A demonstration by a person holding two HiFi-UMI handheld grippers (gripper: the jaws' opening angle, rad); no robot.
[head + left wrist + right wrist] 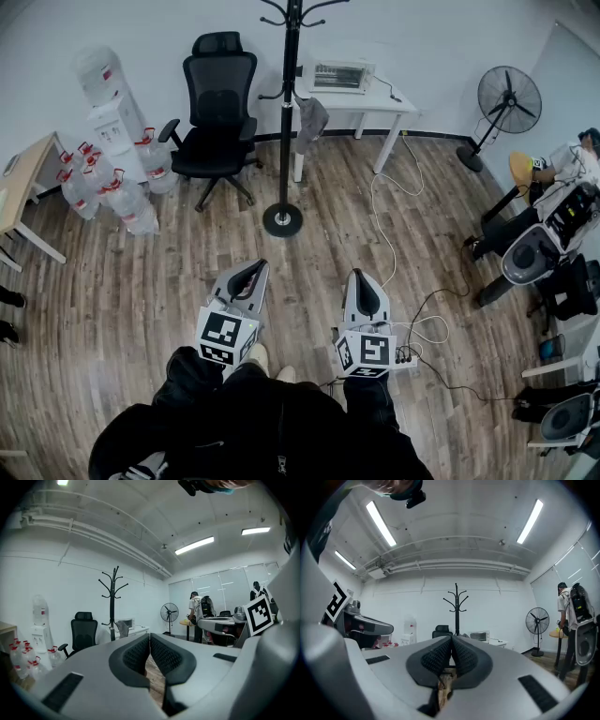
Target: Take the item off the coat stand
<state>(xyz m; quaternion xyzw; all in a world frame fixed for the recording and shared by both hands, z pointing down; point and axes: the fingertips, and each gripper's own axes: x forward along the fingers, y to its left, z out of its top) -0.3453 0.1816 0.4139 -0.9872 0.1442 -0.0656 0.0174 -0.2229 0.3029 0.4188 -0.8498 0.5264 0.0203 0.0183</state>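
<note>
The black coat stand (289,103) rises from a round base (282,220) on the wood floor, some way ahead of me. A grey cloth item (310,117) hangs low on its right side. Both grippers are held low in front of the person, well short of the stand. My left gripper (254,267) is shut, pads together with nothing between them. My right gripper (359,275) is shut and empty too. The left gripper view shows the stand (113,602) with the grey item (123,629) beyond the closed pads (140,653). The stand (456,609) sits dead ahead in the right gripper view.
A black office chair (214,112) stands left of the stand, with several water bottles (112,187) and a dispenser (114,117) further left. A white table (370,103) carries a heater. A fan (508,98) and a person (572,159) are at right. Cables (394,234) cross the floor.
</note>
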